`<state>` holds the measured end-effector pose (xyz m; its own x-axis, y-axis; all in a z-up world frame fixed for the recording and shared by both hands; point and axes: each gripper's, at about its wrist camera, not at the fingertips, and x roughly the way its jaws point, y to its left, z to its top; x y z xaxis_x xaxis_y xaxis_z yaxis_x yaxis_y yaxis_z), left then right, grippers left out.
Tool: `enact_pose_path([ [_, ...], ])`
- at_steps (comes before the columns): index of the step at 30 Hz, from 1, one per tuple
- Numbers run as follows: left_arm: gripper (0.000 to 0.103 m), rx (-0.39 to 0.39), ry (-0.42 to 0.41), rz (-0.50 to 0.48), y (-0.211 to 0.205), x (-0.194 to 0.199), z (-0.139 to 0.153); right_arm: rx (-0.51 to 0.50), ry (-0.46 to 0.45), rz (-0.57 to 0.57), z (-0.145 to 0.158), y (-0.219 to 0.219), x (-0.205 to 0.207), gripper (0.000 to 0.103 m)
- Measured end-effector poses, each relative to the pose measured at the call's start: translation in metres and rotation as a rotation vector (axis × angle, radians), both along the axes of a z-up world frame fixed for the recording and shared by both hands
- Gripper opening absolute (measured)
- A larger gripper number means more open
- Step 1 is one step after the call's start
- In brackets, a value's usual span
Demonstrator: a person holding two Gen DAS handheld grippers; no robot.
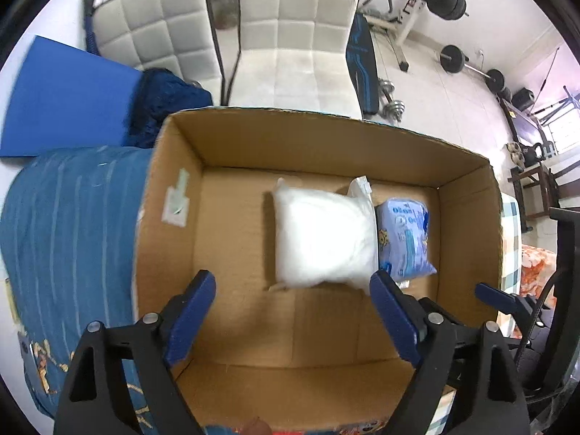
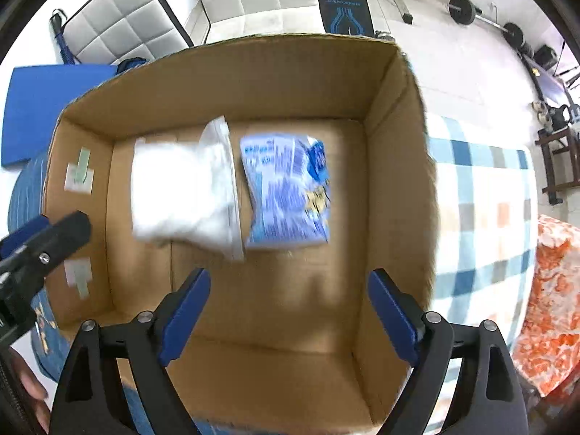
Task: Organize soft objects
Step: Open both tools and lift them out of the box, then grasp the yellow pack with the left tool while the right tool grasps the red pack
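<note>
An open cardboard box (image 1: pixel 232 137) (image 2: pixel 395 166) holds a white soft pack (image 1: pixel 322 235) (image 2: pixel 181 188) and beside it on the right a light blue printed soft pack (image 1: pixel 406 239) (image 2: pixel 286 192). Both lie flat on the box floor. My left gripper (image 1: pixel 293 311) is open and empty above the near part of the box. My right gripper (image 2: pixel 290 308) is open and empty, also above the box. Part of the right gripper (image 1: pixel 500 297) shows in the left wrist view; part of the left gripper (image 2: pixel 43 232) shows in the right wrist view.
A blue patterned cushion (image 1: pixel 69 224) lies left of the box, with a dark blue knit cloth (image 1: pixel 163 105) and a blue mat (image 1: pixel 65 98) behind it. A checked cloth (image 2: pixel 482 199) and an orange floral cloth (image 2: pixel 551 297) lie right of the box. White chairs (image 1: pixel 293 32) and gym weights (image 1: pixel 449 0) stand beyond.
</note>
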<state>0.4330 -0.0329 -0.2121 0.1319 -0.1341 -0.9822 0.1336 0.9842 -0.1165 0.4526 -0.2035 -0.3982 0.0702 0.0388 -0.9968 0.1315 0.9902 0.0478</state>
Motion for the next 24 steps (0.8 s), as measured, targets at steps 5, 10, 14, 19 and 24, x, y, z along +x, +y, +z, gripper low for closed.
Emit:
enact_pose_path([
  [5, 0.096, 0.014, -0.067, 0.007, -0.002, -0.028, 0.017, -0.002, -0.047, 0.008, 0.016, 0.000, -0.037, 0.091],
  [10, 0.096, 0.000, -0.080, 0.013, -0.005, -0.057, 0.030, -0.013, -0.115, 0.014, 0.056, -0.001, -0.080, 0.091],
  [14, 0.096, 0.025, -0.124, 0.027, -0.007, -0.082, 0.046, -0.022, -0.173, 0.028, 0.086, -0.002, -0.108, 0.091],
  [19, 0.096, 0.039, -0.185, 0.022, -0.008, -0.108, 0.067, -0.006, -0.219, 0.022, 0.117, -0.001, -0.142, 0.091],
  [24, 0.096, 0.076, -0.264, 0.012, 0.005, -0.135, 0.097, 0.005, -0.232, 0.028, 0.128, 0.003, -0.173, 0.091],
])
